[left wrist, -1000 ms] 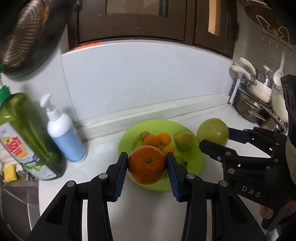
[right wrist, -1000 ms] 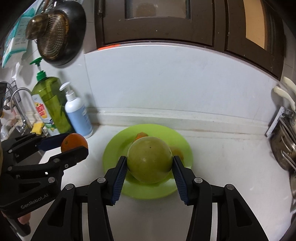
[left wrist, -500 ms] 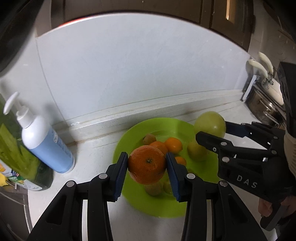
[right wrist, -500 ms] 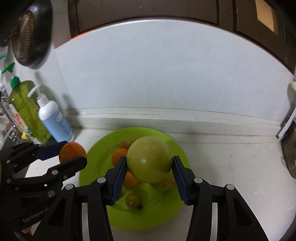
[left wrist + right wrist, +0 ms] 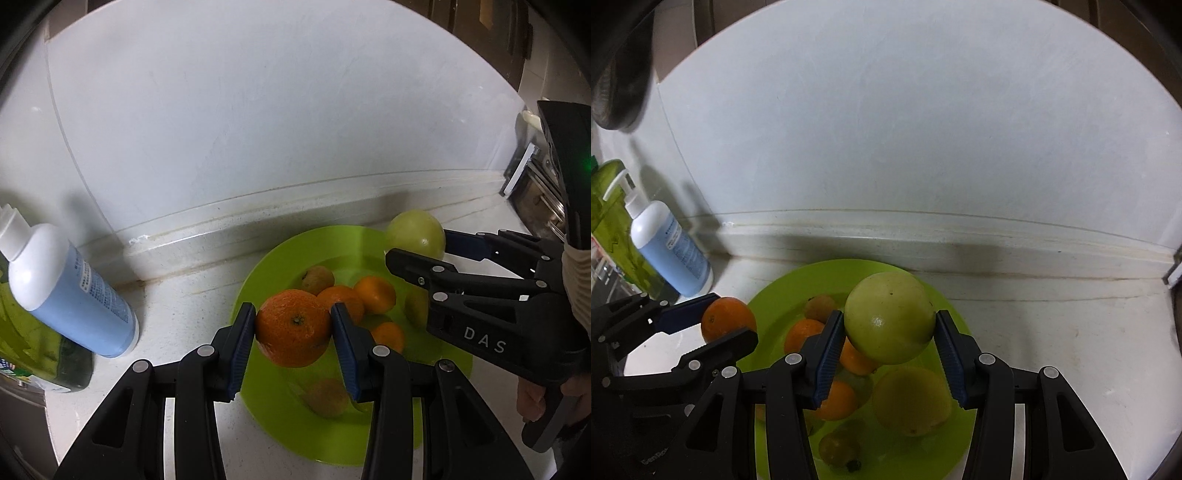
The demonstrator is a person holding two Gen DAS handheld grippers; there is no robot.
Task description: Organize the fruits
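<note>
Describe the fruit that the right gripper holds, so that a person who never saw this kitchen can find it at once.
Find the bright green plate on the white counter by the wall. Above it, the right gripper clamps a round pale green fruit between its blue fingers. It is the biggest fruit in view and is smooth and green, while the left gripper holds an orange.
</note>
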